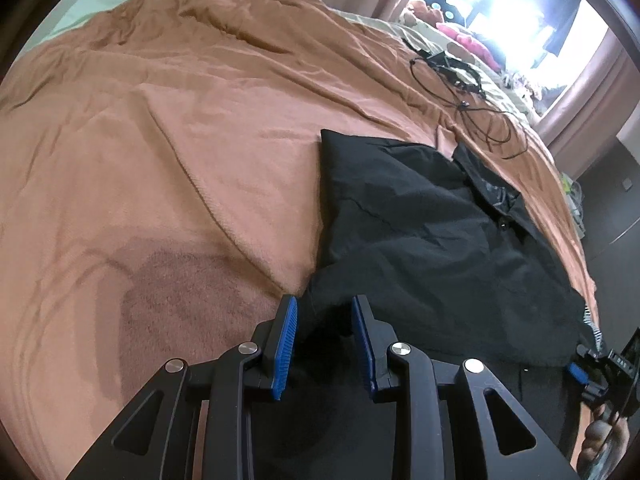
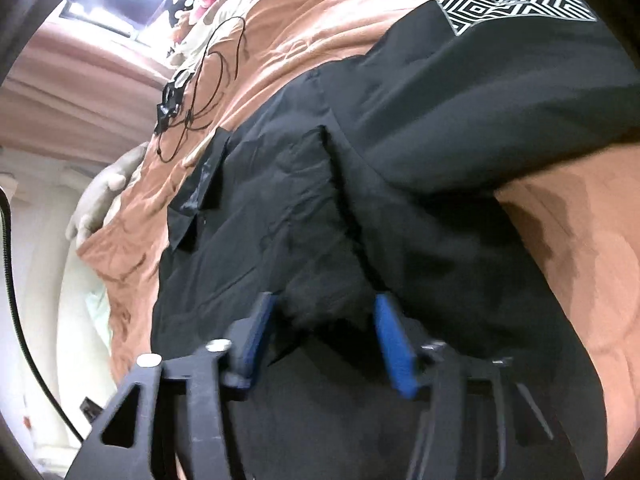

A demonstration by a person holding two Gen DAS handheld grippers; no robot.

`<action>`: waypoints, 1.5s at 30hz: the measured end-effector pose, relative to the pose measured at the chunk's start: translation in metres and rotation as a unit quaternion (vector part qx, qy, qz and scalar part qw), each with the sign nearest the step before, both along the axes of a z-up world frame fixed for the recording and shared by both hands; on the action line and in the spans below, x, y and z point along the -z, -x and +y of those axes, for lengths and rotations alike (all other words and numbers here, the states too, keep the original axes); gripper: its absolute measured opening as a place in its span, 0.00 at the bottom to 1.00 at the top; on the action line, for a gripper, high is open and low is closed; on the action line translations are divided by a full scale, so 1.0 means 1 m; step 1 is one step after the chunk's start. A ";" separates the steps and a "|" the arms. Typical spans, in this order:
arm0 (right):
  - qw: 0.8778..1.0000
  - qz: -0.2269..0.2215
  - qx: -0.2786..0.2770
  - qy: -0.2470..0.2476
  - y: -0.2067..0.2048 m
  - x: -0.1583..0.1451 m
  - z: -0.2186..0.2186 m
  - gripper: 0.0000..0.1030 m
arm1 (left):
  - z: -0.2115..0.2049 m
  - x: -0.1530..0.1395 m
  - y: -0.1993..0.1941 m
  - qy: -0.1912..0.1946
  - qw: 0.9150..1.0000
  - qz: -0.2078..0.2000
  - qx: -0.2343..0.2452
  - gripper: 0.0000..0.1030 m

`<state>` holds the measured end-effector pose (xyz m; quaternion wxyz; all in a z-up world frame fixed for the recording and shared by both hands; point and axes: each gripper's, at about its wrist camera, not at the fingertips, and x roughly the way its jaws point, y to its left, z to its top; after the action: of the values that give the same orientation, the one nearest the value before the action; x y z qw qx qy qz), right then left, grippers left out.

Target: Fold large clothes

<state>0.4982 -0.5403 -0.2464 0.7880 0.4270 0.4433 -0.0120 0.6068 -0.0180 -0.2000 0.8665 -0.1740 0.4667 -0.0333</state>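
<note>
A large black shirt (image 1: pixel 432 232) lies on an orange blanket (image 1: pixel 160 160), one sleeve folded in; its collar (image 1: pixel 496 196) points toward the far edge. My left gripper (image 1: pixel 324 312) is open, its blue pads astride the shirt's near left edge. My right gripper (image 2: pixel 324 308) is open over the shirt's (image 2: pixel 400 152) middle, with bunched black cloth between the blue pads. A sleeve with a black-and-white diamond print (image 2: pixel 516 4) reaches to the upper right. The right gripper also shows in the left wrist view at the far right (image 1: pixel 600 364).
A tangle of black cable (image 1: pixel 472 96) lies on the blanket beyond the collar, also seen in the right wrist view (image 2: pixel 200 92). Stuffed toys (image 1: pixel 460 36) sit near a bright window with pink curtains (image 1: pixel 592 92). A pale pillow (image 2: pixel 100 208) lies at the bed's edge.
</note>
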 end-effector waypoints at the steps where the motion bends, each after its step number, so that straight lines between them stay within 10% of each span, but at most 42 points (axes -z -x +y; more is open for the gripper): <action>1: 1.000 -0.005 0.000 0.000 -0.004 0.001 -0.002 0.39 | 0.000 0.002 -0.002 -0.003 1.000 0.003 -0.001 0.29; 15: 0.999 -0.001 0.039 0.032 0.005 -0.016 -0.034 0.16 | 0.003 -0.001 -0.001 -0.016 1.000 0.005 -0.018 0.29; 21: 0.995 -0.016 0.088 0.048 0.033 -0.042 -0.059 0.60 | -0.001 -0.025 0.010 0.012 1.000 -0.014 -0.009 0.31; 26: 0.988 -0.014 0.144 0.052 0.067 -0.052 -0.086 0.60 | -0.020 -0.041 0.024 0.015 0.999 -0.032 0.015 0.78; 43: 0.948 -0.005 0.316 0.036 0.134 -0.029 -0.176 0.60 | -0.048 -0.066 0.047 0.001 0.998 -0.054 0.045 0.81; 45: 0.945 -0.013 0.321 0.065 0.130 -0.035 -0.179 0.44 | -0.048 -0.065 0.046 0.000 0.998 -0.054 0.044 0.81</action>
<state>0.3679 -0.7191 -0.2119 0.7741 0.4945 0.2707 -0.2879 0.5605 -0.0658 -0.1348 0.8881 -0.1509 0.4268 -0.0803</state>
